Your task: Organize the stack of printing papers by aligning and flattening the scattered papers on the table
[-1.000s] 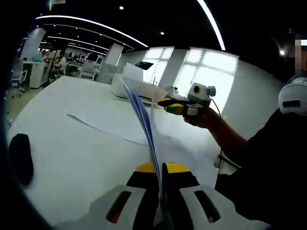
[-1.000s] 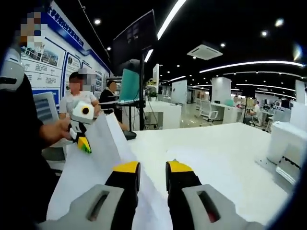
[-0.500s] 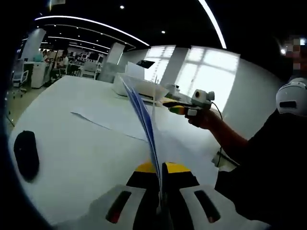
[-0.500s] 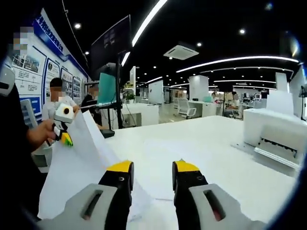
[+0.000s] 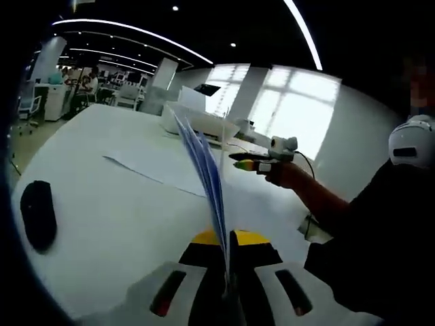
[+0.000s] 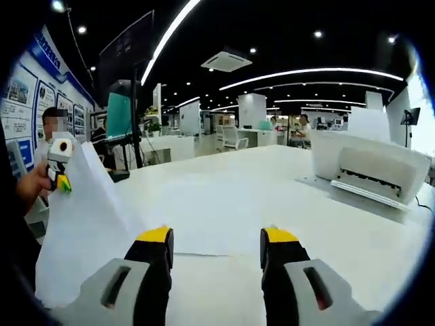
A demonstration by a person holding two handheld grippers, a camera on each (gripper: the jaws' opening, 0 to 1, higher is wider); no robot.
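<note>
Left gripper view: left tongs [image 5: 228,241] clamp the lifted papers [image 5: 204,166] on edge for squaring; right tongs [image 6: 216,239] spread apart above the tabletop [image 6: 285,190].

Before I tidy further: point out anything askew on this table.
The sheaf of papers stands on edge, pinched in the shut left gripper instead of lying flat. One loose sheet lies separately on the white table, unaligned. The right gripper is open.

Sheet [image 6: 204,221] flat on table [image 6: 272,176] — printer [image 6: 370,166] behind.
</note>
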